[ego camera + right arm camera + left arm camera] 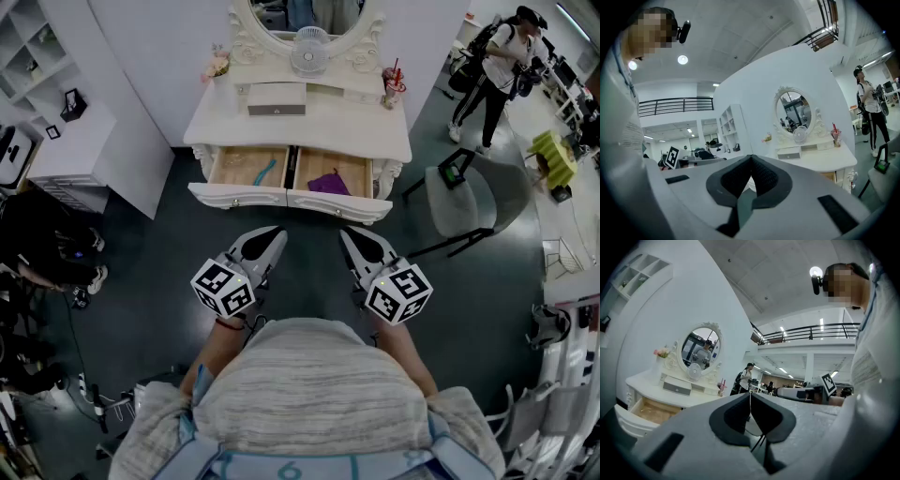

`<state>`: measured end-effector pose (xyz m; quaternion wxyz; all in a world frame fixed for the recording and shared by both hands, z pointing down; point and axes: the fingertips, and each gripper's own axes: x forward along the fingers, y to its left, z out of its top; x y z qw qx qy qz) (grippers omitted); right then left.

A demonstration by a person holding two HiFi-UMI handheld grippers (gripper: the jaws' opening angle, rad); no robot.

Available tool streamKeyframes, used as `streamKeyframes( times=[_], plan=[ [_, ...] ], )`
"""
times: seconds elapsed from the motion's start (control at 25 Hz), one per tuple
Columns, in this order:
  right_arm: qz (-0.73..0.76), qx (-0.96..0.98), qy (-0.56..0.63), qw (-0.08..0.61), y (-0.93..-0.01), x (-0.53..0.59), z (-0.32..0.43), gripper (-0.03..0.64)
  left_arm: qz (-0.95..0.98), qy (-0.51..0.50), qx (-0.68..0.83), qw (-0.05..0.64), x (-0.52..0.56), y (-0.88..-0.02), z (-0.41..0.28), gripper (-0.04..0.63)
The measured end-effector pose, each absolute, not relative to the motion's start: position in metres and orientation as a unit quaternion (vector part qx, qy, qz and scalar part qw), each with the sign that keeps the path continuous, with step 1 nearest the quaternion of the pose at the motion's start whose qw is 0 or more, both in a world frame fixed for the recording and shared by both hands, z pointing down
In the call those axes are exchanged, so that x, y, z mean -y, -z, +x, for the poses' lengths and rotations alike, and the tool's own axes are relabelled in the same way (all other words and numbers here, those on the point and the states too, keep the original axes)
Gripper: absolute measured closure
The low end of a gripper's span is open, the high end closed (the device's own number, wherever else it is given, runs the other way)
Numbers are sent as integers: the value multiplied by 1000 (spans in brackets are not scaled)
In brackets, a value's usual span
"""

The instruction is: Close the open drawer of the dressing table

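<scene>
A white dressing table [309,122] with an oval mirror stands ahead of me against the wall. Both of its drawers are pulled out: the left drawer [246,169] holds a teal item, the right drawer [330,173] a purple cloth. My left gripper [278,234] and right gripper [347,234] hover side by side above the dark floor, a short way before the drawer fronts and touching nothing. Each has its jaws shut with nothing between them. In the left gripper view the table [656,385] lies to the left; in the right gripper view the table [820,157] lies to the right.
A grey chair [464,199] stands just right of the table. A white shelf unit [66,141] is at the left. A person [497,66] stands at the back right. A small fan [308,49], a box and a cup sit on the tabletop.
</scene>
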<state>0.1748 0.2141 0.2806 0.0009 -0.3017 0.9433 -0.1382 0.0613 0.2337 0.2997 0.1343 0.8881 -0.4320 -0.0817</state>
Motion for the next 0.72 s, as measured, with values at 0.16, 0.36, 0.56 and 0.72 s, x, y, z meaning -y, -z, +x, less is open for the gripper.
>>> streamKeyframes(
  times=[0.16, 0.36, 0.56, 0.72],
  plan=[
    [-302, -943, 140, 1, -280, -210, 191, 607, 886, 86, 435, 137, -229, -299, 75, 580],
    [-300, -944, 140, 0, -280, -203, 214, 607, 884, 89, 438, 135, -222, -297, 98, 580],
    [-299, -943, 144, -2, -285, -198, 234, 607, 883, 88, 439, 141, -220, -303, 118, 580],
    [-296, -944, 148, -2, -289, -197, 245, 607, 881, 90, 440, 147, -219, -308, 128, 580]
  ],
)
